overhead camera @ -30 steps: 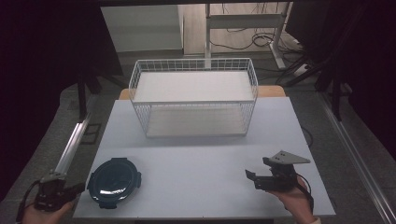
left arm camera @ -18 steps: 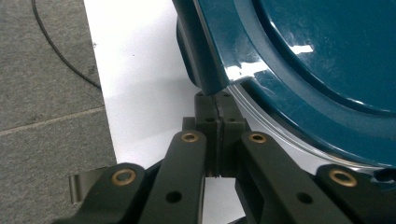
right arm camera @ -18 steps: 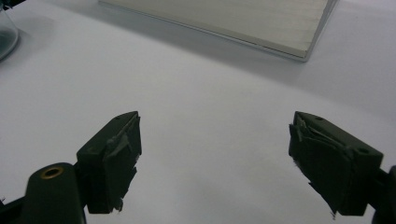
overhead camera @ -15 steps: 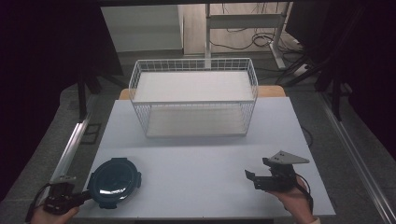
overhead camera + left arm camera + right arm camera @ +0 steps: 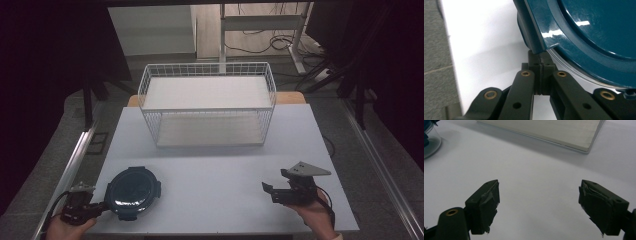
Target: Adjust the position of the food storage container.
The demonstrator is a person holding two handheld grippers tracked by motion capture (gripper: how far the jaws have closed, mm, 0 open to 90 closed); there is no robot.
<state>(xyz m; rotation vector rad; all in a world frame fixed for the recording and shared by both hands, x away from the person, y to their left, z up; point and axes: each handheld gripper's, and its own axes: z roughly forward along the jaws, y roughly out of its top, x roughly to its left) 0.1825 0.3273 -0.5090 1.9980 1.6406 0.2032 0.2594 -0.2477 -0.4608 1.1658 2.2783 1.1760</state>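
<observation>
The teal lidded container point(image 5: 132, 192) sits at the near left corner of the worktop point(image 5: 215, 165), close to the front edge, lid on, clear bowl showing under the rim. In my left gripper view its lid latch point(image 5: 537, 37) hangs down right above my tips, and the lid fills the upper right.

My left claw point(image 5: 102, 206) has its jaws pressed together, nothing between them, the tips just at the container's near left rim. From these views I cannot tell whether they touch the latch or sit just short of it. I judge the step in hand to be the approach to the container: I am at it, but have no hold on it.

The next move, as I read it, calls for spreading those jaws first, since closed tips can only nudge. Then I would set them over the rim or the latch and close, keeping the container level so it does not slide off the near edge.

My right claw point(image 5: 267, 190) hovers over the bare right front of the worktop, jaws apart and empty, well away from the container.

Behind, at the back middle, stands the white wire basket point(image 5: 207, 107), empty.

The count: one container with one lid, one basket, one worktop, two claws.
</observation>
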